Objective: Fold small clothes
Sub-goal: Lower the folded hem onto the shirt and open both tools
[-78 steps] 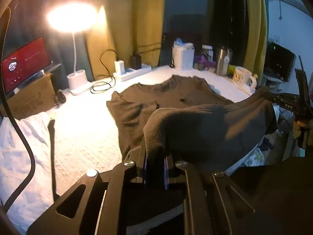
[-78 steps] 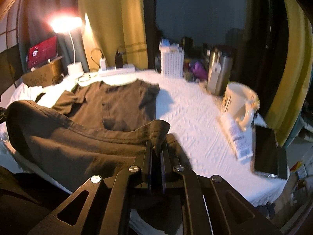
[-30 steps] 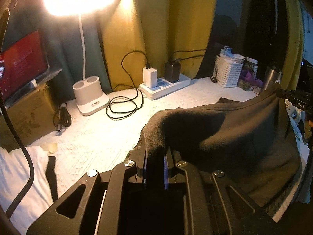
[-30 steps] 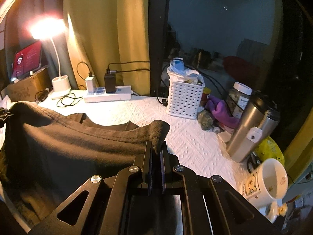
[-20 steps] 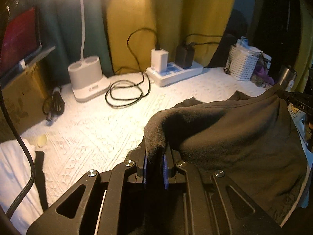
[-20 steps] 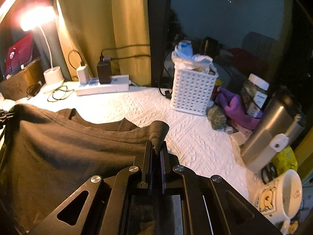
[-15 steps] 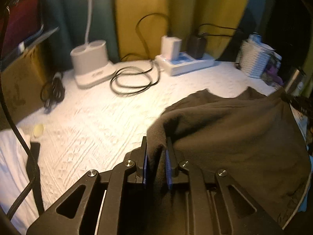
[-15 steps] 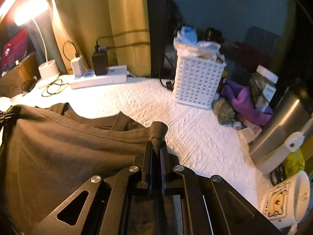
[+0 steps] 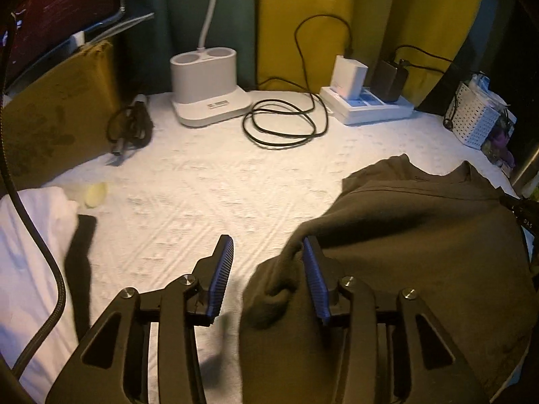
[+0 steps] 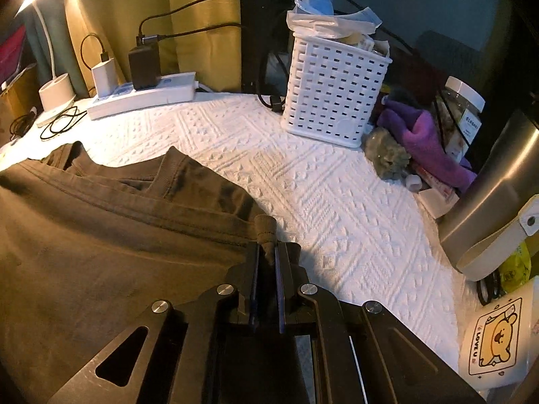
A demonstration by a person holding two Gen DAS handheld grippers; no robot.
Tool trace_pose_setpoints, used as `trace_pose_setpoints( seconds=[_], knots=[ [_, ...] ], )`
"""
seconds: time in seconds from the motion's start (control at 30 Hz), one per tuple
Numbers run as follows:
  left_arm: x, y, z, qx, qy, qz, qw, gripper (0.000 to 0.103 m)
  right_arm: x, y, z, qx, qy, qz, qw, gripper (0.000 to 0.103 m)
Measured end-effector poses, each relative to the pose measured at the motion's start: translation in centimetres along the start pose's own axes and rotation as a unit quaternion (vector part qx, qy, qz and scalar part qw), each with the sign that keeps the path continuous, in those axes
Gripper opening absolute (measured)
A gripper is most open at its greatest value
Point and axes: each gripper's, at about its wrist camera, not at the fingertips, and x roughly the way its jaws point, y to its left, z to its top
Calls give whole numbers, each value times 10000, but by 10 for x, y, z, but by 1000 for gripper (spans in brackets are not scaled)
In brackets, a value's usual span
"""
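Both hands have dropped toward the table [image 9: 188,202] since the earlier frames, carrying the bottom hem of the dark shirt [image 9: 421,252] over to its collar end. Left gripper [image 9: 266,271]: fingers have just been opening, now apart; cloth corner slumps between them, draped against the right-hand pad, not pinched. Right gripper [image 10: 266,262]: fingers closed on the other hem corner of the shirt [image 10: 101,235]. Shirt lies doubled on the white textured table, collar [image 10: 168,168] peeking out beyond the folded edge.

Step in hand, as I read it: laying down the bottom-to-top fold, release half done. Next move likely calls for the right fingers to let go too, hem lined up near the collar, then both grippers backing off without dragging cloth.
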Motion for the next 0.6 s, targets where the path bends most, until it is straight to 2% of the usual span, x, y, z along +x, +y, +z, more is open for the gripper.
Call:
trace_pose_setpoints(
  seconds=[0.17, 0.27, 0.37, 0.47, 0.6],
  knots=[
    [-16, 30, 3, -420, -218, 191, 9987, 43, -8, -5, -4, -9, -18, -369, 9993, 36],
    [-17, 43, 8, -574, -299, 250, 9976, 43, -15, -12, -7, 78, -27, -347, 9994, 36],
    [-6, 42, 15, -502, -227, 59, 9985, 43, -21, -14, -9, 86, -50, -380, 9992, 36],
    [9, 22, 13, -228, -75, -247, 9994, 43, -25, -14, -11, 116, -79, -393, 9991, 36],
    [20, -6, -1, 72, 154, -440, 9989, 43, -29, -17, -17, 205, -76, -413, 9989, 36]
  ],
)
